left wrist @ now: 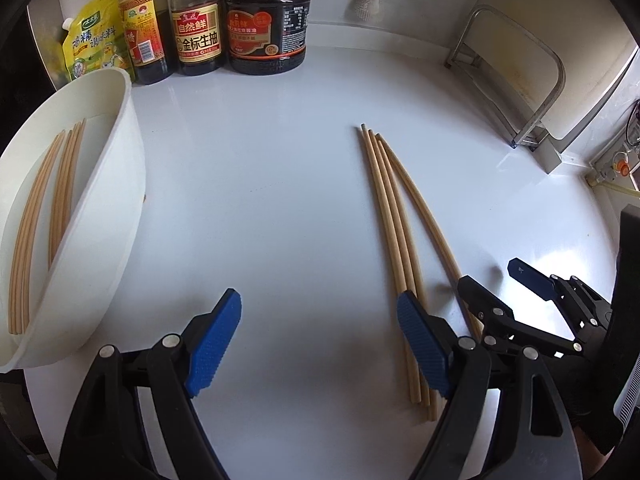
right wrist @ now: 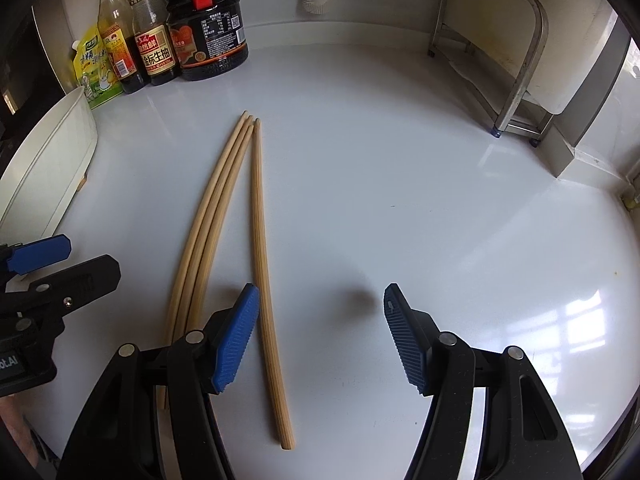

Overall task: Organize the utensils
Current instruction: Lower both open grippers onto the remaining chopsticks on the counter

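Labels first: at the back of the white counter [right wrist: 400, 208] stand four condiment containers. One is a yellow-green pouch [left wrist: 94, 42] printed with 鸡精调味料, one a tall bottle [left wrist: 143, 26] with a yellow and red label too small to read, one a dark bottle [left wrist: 198, 20] marked 自然鲜 and 金标生抽, and one a wide black jug [left wrist: 267, 26] with a red handle and an orange label whose writing is blurred.

Four loose chopsticks [right wrist: 224, 200] lie on the counter, three bunched together and one slightly apart to their right in the right wrist view, tips nearly meeting at the far end. A white tray [left wrist: 100, 208] sits at the left edge, with four or five more chopsticks [left wrist: 44, 216] lying in it; the exact number is hard to tell.

Both tools are empty. The left gripper [left wrist: 320, 344] has its blue pads spread wide, the right-hand pad just beside the bunched three. The right gripper [right wrist: 320, 340] is also parted, its left pad between the bunch and the single chopstick.

A metal rack [right wrist: 496, 60] stands at the far right.
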The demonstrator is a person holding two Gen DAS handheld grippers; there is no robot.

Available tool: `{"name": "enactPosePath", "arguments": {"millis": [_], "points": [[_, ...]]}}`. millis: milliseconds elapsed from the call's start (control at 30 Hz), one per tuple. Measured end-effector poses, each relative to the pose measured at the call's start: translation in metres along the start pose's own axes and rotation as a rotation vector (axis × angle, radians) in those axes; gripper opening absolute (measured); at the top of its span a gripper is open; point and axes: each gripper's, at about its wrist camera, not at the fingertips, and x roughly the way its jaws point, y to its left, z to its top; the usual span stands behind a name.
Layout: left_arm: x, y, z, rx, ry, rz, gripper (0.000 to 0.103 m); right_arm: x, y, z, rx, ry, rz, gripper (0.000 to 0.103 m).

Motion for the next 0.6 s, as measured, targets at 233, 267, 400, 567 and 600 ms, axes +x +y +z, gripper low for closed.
{"name": "enactPosePath", "arguments": {"millis": [233, 267, 400, 567, 600], "points": [[0.020, -0.016, 0.003, 0.018, 0.003, -0.011, 0.079, 0.001, -0.025, -0.001, 0.042, -0.011, 0.011, 0.062], [0.023, -0.017, 0.003, 0.020, 0.003, -0.009, 0.079, 0.001, -0.027, -0.002, 0.045, -0.013, 0.015, 0.062], [0.030, -0.018, 0.004, 0.020, 0.013, 0.005, 0.079, 0.001, -0.032, -0.003, 0.039, -0.017, 0.020, 0.062], [0.035, -0.020, 0.004, 0.028, 0.018, 0.029, 0.079, 0.003, -0.033, 0.000, 0.047, -0.019, 0.033, 0.062], [0.035, -0.020, 0.005, 0.027, 0.017, 0.032, 0.079, 0.003, -0.034, 0.000, 0.046, -0.020, 0.033, 0.062]]}}
